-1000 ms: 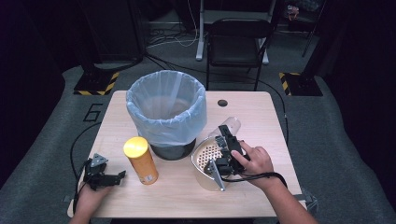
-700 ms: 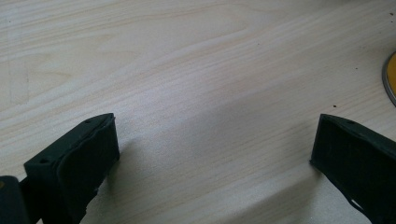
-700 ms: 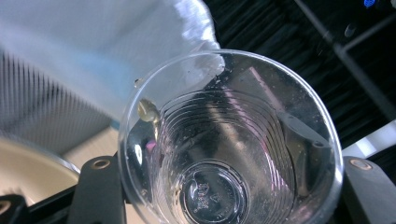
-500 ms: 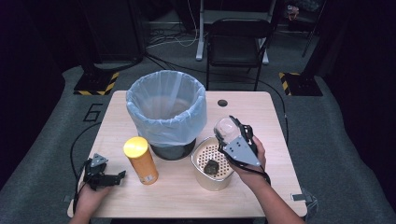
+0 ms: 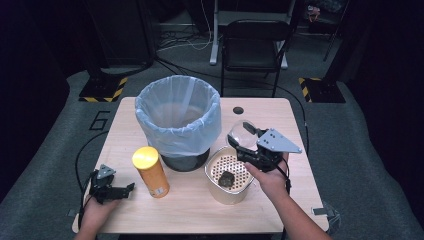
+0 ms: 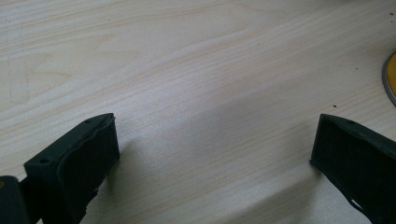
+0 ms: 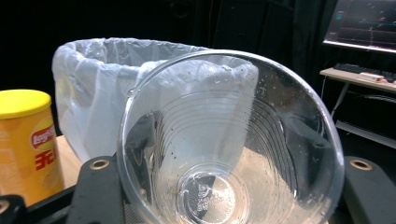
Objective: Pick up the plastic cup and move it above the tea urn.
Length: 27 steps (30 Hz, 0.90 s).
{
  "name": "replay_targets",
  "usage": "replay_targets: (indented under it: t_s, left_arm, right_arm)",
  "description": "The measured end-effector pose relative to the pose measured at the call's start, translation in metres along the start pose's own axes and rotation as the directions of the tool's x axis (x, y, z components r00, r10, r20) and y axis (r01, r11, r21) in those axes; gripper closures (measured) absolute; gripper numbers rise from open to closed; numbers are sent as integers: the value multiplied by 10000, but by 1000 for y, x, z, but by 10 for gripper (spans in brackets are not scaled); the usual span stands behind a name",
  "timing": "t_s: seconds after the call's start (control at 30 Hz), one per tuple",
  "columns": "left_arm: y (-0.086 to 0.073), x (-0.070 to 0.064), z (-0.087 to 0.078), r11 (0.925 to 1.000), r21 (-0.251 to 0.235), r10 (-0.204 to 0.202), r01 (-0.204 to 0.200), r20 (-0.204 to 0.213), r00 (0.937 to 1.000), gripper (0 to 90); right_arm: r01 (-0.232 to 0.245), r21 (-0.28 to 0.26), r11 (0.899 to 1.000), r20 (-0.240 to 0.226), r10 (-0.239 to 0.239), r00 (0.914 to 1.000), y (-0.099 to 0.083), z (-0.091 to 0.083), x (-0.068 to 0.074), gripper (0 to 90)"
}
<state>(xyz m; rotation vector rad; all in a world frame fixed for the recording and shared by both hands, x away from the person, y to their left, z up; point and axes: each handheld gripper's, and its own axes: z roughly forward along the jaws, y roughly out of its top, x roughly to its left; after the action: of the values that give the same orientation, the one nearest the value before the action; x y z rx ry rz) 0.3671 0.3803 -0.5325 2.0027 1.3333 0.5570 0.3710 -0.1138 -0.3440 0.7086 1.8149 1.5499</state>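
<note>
Holding 1 clear plastic cup (image 5: 243, 134) near its base, the right tongs (image 5: 248, 145) were clamped on it above the tabletop (image 5: 200, 210), between the bin (image 5: 178, 120) and the strainer basket (image 5: 229, 175). In the right gripper view the cup (image 7: 224, 154) lay on its side with its mouth toward the bin liner (image 7: 93, 84), faint specks clinging inside.

Step in hand, as judged: carrying the cup to the bin for disposal. Doing it well called for a steady, light squeeze so the thin wall did not buckle, lifting clear of the bin rim, and letting go only once the cup was over the opening.

Left tongs (image 5: 112, 191): resting on the tabletop at the near left corner, apart, nothing between them; the left gripper view showed bare wood (image 6: 196, 93) between the 2 black jaws.

Count:
- Cup: 1
- Bin with pale liner: 1
- Strainer basket: 1, with 1 dark lump (image 5: 227, 179) in it
- Yellow-lidded crisp can (image 5: 150, 171): 1, upright, just beside the bin
- Tongs: 2
</note>
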Motion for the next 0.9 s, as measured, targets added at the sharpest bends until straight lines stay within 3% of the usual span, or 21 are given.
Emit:
replay_targets:
  t_s: [0.47,0.67,0.9]
  left_arm:
    - [0,0,0,10000,7,8,-8,-1,10000,6]
    - [0,0,0,10000,9,13,-13,0,10000,5]
    - [0,0,0,10000,8,6,-6,0,10000,5]
  right_arm:
    - [467,29,9989,-284,-466,9985,61,5,-6,364]
    - [538,77,9985,-348,-535,9980,91,19,-12,360]
    - [390,146,9991,-596,-380,9975,112,39,-13,357]
